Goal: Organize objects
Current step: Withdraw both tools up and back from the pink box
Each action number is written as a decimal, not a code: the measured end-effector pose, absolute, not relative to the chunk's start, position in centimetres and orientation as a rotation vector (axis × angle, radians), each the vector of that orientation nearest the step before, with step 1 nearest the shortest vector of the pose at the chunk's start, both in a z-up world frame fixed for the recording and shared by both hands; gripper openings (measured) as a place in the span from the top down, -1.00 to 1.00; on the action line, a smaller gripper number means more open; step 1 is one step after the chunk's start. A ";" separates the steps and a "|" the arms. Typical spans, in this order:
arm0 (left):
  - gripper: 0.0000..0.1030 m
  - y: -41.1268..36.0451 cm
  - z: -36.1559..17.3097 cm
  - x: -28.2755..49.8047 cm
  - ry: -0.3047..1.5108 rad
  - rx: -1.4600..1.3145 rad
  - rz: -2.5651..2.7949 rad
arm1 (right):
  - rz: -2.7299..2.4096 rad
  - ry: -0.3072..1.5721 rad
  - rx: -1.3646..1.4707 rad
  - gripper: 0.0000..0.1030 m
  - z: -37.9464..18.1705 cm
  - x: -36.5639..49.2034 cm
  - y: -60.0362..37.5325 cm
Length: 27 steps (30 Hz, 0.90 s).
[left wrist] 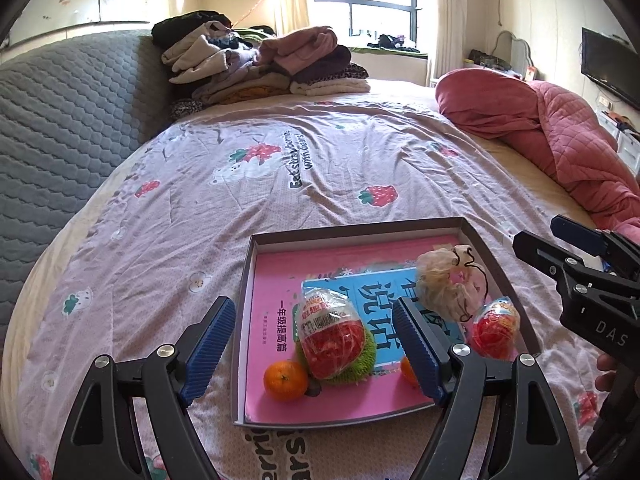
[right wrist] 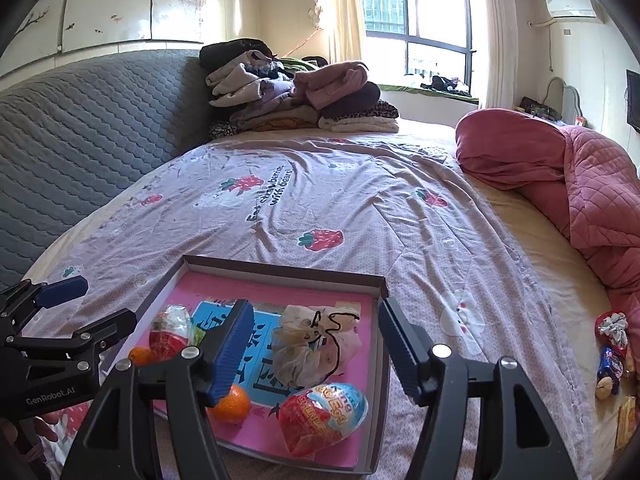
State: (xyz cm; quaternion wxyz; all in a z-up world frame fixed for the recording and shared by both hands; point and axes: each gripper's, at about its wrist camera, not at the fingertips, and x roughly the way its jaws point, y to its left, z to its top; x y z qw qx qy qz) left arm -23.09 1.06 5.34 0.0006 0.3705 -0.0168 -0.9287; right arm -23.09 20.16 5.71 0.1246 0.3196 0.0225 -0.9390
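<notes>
At lower left of the left wrist view, the left gripper (left wrist: 314,342) is hanging wide open with nothing between its blue pads (left wrist: 208,350), reaching over the near edge of the tray (left wrist: 242,320), which is lying on the strawberry-print bedspread (left wrist: 280,184). Sitting in the tray on a pink book (left wrist: 272,280), going left to right, are an orange (left wrist: 285,380), a red wrapped egg (left wrist: 330,336) resting on a green scrubber (left wrist: 370,354), a second orange (left wrist: 409,370) peeking out behind the right pad, a cream pouch (left wrist: 448,284) with a black cord, and another wrapped egg (left wrist: 495,326). At the right edge the right gripper (left wrist: 532,242) is entering, apart from the tray. Across the right wrist view, the left gripper (right wrist: 100,300) is showing at far left, while the right gripper (right wrist: 316,344) is standing wide open and empty over the pouch (right wrist: 312,348), with an egg (right wrist: 322,416) just below it. Toward lower right, snack packets (right wrist: 610,360) are lying near a red quilt (right wrist: 580,184).
</notes>
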 end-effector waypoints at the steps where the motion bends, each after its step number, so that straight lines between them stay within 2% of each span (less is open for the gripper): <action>1: -0.59 1.1 5.4 -22.9 -0.052 1.161 -2.917 | -2.735 0.059 0.924 -0.25 5.8 -22.9 20.3; 27: -0.59 0.6 7.8 -14.1 0.034 1.111 -2.939 | -2.733 0.074 0.743 -0.28 9.5 -13.6 19.6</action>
